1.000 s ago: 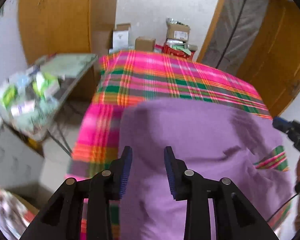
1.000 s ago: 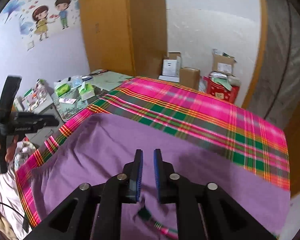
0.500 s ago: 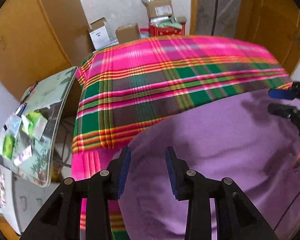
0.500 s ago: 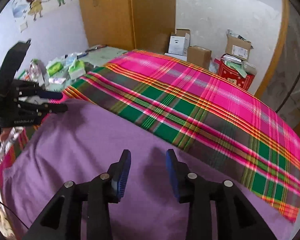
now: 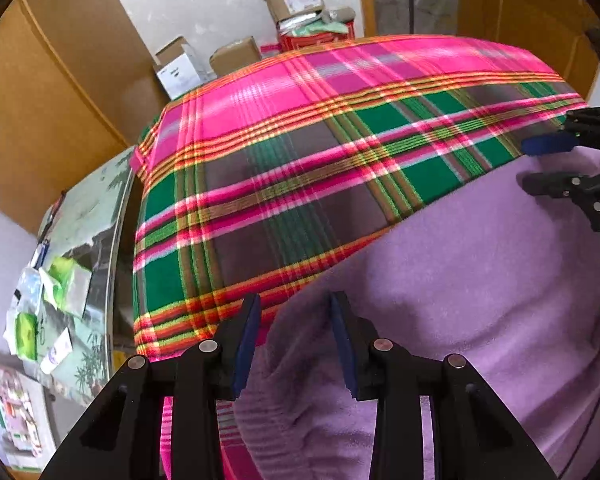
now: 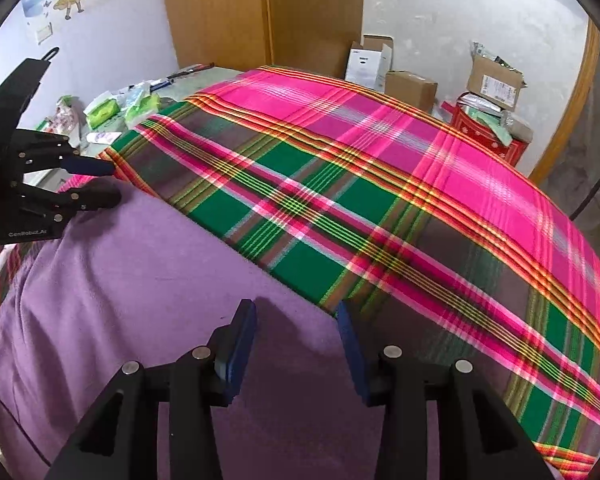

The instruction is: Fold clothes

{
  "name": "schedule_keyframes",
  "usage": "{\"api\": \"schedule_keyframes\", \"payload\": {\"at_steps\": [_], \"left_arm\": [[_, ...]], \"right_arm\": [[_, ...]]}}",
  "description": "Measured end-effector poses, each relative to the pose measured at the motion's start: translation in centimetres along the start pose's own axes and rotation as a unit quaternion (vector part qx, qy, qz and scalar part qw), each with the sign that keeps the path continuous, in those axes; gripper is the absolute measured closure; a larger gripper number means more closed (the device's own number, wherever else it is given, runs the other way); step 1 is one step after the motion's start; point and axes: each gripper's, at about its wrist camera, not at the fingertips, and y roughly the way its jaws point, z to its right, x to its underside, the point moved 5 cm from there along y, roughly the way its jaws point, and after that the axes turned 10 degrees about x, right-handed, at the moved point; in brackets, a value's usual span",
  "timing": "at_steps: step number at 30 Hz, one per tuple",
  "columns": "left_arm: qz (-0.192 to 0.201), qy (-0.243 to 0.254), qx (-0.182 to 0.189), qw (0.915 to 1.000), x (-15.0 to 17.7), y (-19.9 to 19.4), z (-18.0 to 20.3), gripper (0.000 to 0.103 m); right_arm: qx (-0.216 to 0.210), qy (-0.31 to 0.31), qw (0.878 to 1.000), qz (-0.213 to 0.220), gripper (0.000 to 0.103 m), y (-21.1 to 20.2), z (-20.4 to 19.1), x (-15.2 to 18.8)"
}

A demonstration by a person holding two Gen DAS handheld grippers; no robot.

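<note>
A purple garment (image 5: pixel 480 280) lies spread on a pink and green plaid cloth (image 5: pixel 300 152); it also shows in the right wrist view (image 6: pixel 132 280). My left gripper (image 5: pixel 294 312) is open and empty, its jaws either side of the garment's far left edge. My right gripper (image 6: pixel 296 320) is open and empty over the garment's far right edge. Each gripper shows in the other's view: the right one (image 5: pixel 548 164) at the right, the left one (image 6: pixel 96 184) at the left.
A side table (image 5: pixel 88 216) with green packets and small items stands left of the plaid cloth. Cardboard boxes (image 6: pixel 412 84) and a red box (image 6: pixel 488 136) stand on the floor behind it. Wooden cabinets (image 6: pixel 260 12) line the back wall.
Both grippers have moved forward to the garment's far edge. The right gripper, nearly shut a second ago, has opened wide. The left gripper stayed open.
</note>
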Motion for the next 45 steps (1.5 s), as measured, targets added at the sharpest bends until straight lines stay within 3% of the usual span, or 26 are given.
{"api": "schedule_keyframes", "payload": {"at_steps": [4,7,10,14,19,21,23,27,30,33,45], "left_arm": [[0.005,0.002,0.022,0.9998,0.4,-0.1,-0.2,0.061],[0.01,0.007,0.061,0.9981,1.1,-0.1,0.0,0.057],[0.019,0.023,0.067,0.9973,1.1,0.0,0.0,0.049],[0.017,0.006,0.084,0.9963,0.8,0.4,-0.8,0.038],[0.028,-0.005,0.094,0.9952,1.2,0.4,-0.8,0.037],[0.03,-0.003,0.096,0.9949,1.1,0.3,-0.7,0.044],[0.029,0.005,0.103,0.9942,1.1,0.1,-0.5,0.053],[0.034,0.019,0.098,0.9944,0.9,0.0,-0.1,0.084],[0.038,0.025,0.086,0.9952,1.0,-0.1,0.2,0.092],[0.044,0.035,0.07,0.996,1.1,-0.5,0.4,0.096],[0.103,0.013,0.05,0.9933,1.6,-5.0,0.5,0.097]], "right_arm": [[-0.014,-0.006,1.0,0.006,0.059,-0.1,-0.1,0.2],[-0.022,-0.004,1.0,0.007,0.058,0.0,-0.1,0.2],[-0.022,-0.005,1.0,0.006,0.058,0.1,-0.1,0.1],[-0.025,-0.011,1.0,0.008,0.057,0.2,-0.1,0.1],[-0.021,-0.01,1.0,0.011,0.058,0.1,-0.2,0.2],[-0.019,-0.013,1.0,0.012,0.066,0.0,-0.3,0.3],[-0.018,-0.009,1.0,0.011,0.093,-0.2,-0.1,0.4],[-0.013,0.008,1.0,0.011,0.098,-0.5,0.2,0.7],[-0.003,0.013,1.0,0.019,0.099,-1.2,-0.1,0.8],[0.01,0.008,0.999,0.04,0.1,-2.8,-0.4,0.7],[0.026,0.008,0.995,0.101,0.1,-10.4,-3.1,1.7]]}}
